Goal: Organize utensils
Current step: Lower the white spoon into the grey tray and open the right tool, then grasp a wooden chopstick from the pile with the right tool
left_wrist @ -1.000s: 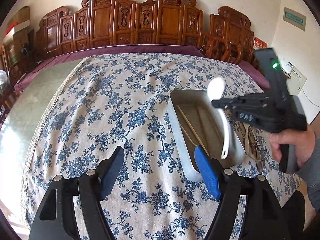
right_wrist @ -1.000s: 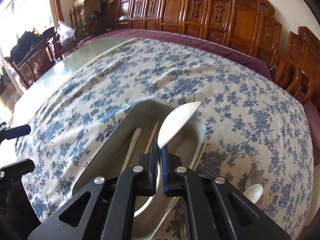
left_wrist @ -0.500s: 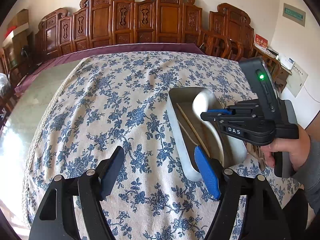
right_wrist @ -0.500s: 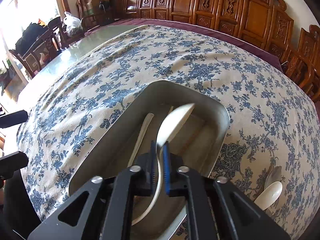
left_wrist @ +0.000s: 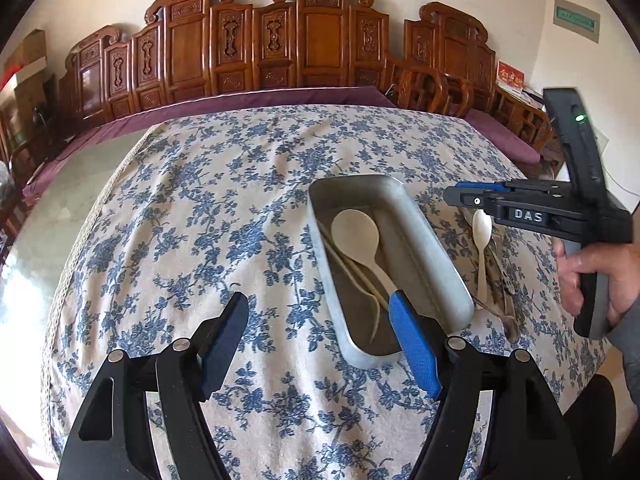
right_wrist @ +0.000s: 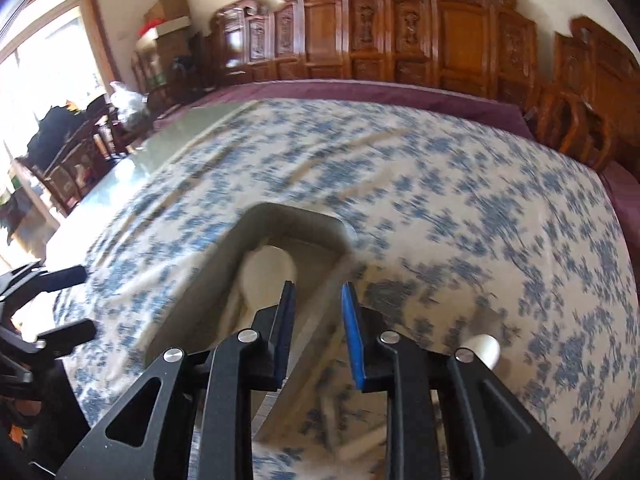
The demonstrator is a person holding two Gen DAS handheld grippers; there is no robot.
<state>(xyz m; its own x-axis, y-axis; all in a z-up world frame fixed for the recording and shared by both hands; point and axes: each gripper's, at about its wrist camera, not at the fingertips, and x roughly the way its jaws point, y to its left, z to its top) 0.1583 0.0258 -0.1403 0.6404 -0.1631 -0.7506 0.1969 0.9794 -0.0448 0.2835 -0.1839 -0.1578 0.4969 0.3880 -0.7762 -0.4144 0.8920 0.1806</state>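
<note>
Cataloguing the tongs first: we are holding the right gripper (right_wrist: 317, 300) with its jaws standing apart and nothing between them, hovering over the right long rim of the metal tray (left_wrist: 430, 240); we are holding the left gripper (left_wrist: 320, 332) with its jaws spread wide and likewise empty, low over the floral tablecloth (left_wrist: 200, 208) at the tray's near end.

Listing the tray's contents: a large white spoon (left_wrist: 356, 232) is lying inside, bowl toward the far end and handle running back toward us, alongside what we are taking to be chopsticks (left_wrist: 344, 260) and one more thin pale piece; these are lying lengthwise with the tray.

Listing what is remaining outside: a small white spoon (left_wrist: 482, 240) is lying on the cloth just beside the tray's right wall, well apart from the left gripper; its long axis is running roughly parallel to the tray, bowl away from us; darker metal utensils (left_wrist: 504, 280) are lying beside it, too blurred to itemise.

Judging the coming move: the loose pieces are lying to the right of the tray, below and slightly to the right of the right gripper, so we are counting the right hand (left_wrist: 596, 276) as the nearer; a grip closing across the handle is looking the natural approach.
</note>
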